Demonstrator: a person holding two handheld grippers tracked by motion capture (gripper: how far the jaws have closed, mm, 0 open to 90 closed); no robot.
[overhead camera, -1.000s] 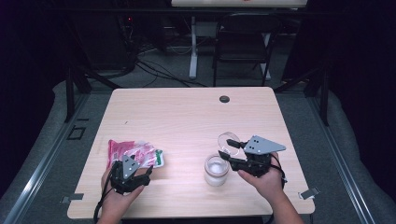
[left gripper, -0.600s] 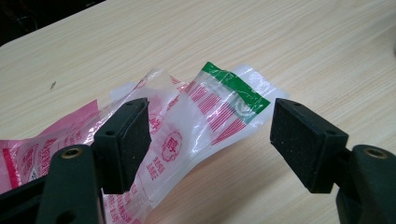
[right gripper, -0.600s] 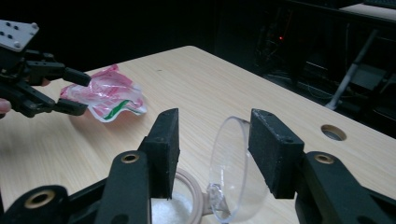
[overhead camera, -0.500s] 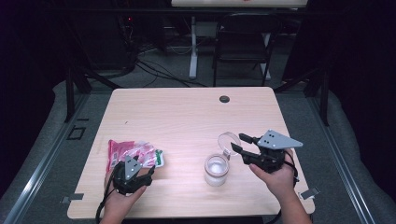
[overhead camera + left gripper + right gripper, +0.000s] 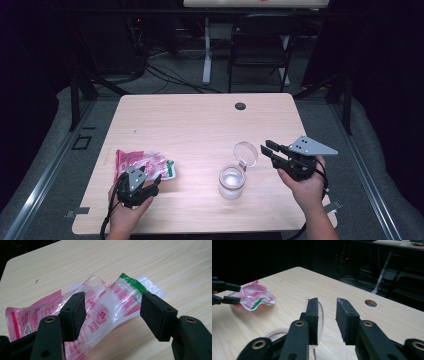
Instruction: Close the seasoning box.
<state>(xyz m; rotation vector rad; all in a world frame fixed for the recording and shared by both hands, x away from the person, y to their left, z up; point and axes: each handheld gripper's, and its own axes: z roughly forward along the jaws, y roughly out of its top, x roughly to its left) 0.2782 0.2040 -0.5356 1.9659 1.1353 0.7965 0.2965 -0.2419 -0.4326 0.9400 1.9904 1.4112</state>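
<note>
Left gripper [image 5: 112, 312], jaws apart, straddles the crinkled plastic snack packet [image 5: 100, 307]: light, limp, slippery film, best pinched at its flat sealed edge. Right gripper [image 5: 327, 312], released, hovers near the glass jar's hinged lid [image 5: 245, 152], which is rigid and fragile.

The room is dark. A light wood surface [image 5: 200, 125] has a round hole [image 5: 240, 106] at 12 o'clock. Behind it, at 12 o'clock, stands a black chair [image 5: 257, 50] beside a white post [image 5: 206, 55]. Black cables [image 5: 165, 75] lie on the grey floor [image 5: 45, 165].

Two black handheld grippers, left gripper [image 5: 151, 181] and right gripper [image 5: 270, 149], rectangular matte pads, brass-ringed screw holes, grey three-cornered top plates, trailing black cables
</note>
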